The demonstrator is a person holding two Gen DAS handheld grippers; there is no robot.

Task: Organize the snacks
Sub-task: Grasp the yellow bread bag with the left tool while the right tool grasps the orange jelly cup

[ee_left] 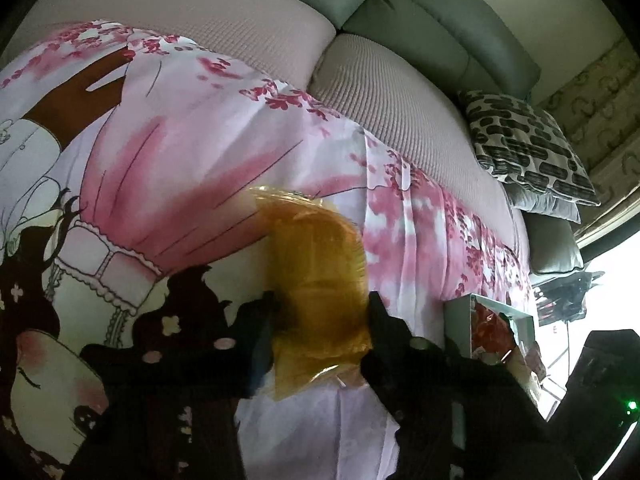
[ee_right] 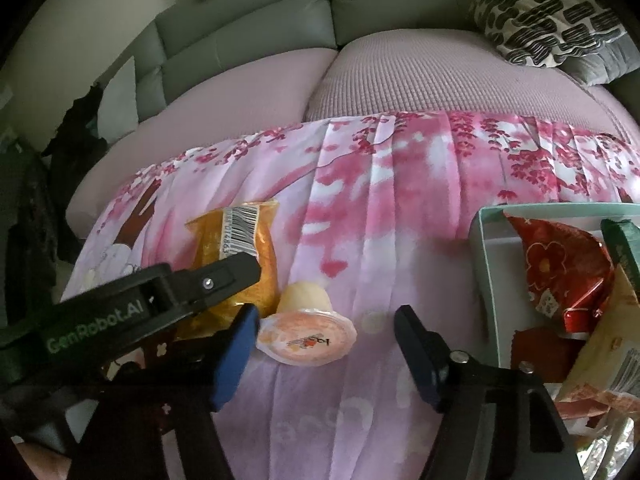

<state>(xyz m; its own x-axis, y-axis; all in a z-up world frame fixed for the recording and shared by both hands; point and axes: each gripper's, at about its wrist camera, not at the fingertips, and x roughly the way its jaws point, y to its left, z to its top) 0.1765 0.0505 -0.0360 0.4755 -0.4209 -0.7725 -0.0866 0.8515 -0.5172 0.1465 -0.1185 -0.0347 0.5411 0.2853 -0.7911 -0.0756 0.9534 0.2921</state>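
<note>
An orange snack bag (ee_left: 320, 280) lies on the pink printed sheet, and my left gripper (ee_left: 320, 312) is shut on it with one finger on each side. The same bag shows in the right wrist view (ee_right: 236, 252), with the left gripper's finger (ee_right: 216, 280) across it. A small jelly cup (ee_right: 306, 330) lies on its side just right of the bag. My right gripper (ee_right: 326, 336) is open and empty, its jaws either side of the cup and a little nearer than it. A pale green box (ee_right: 486, 252) at the right holds a red packet (ee_right: 560, 272) and other snacks.
The pink printed sheet (ee_right: 400, 208) covers a sofa seat with pink cushions (ee_right: 400, 76) behind. A black-and-white patterned pillow (ee_right: 548, 16) sits at the back right. The box also shows in the left wrist view (ee_left: 464, 316) at the right.
</note>
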